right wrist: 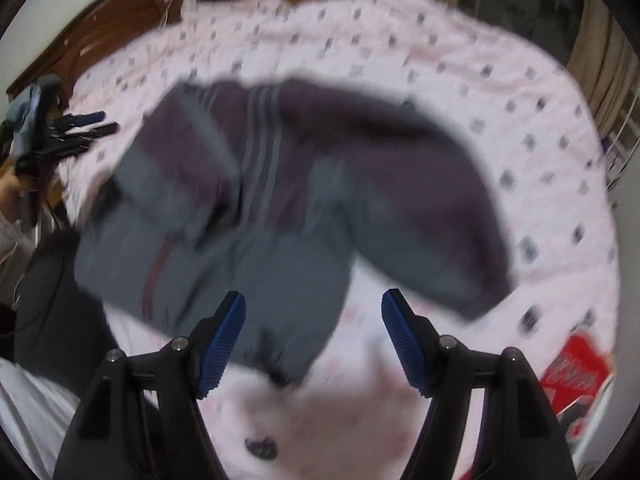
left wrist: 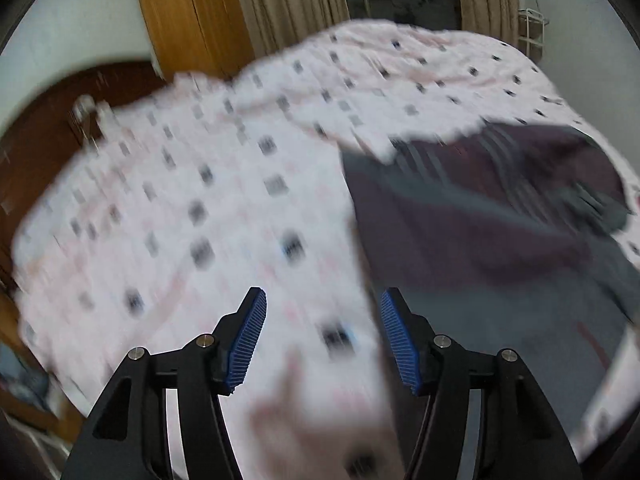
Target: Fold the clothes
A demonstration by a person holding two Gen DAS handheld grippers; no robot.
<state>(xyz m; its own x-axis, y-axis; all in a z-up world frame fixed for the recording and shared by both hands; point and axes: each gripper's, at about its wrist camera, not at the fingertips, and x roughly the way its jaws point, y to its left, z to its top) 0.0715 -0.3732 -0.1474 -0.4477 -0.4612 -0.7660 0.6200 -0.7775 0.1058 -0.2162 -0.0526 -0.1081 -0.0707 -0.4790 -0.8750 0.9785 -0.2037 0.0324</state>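
Loosely rumpled grey-maroon striped jacket (right wrist: 280,200) on bedspread (right wrist: 440,60).

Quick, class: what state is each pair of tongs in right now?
Left tongs: open, holding nothing.
Right tongs: open, holding nothing; the grey and maroon jacket lies on the bed below.
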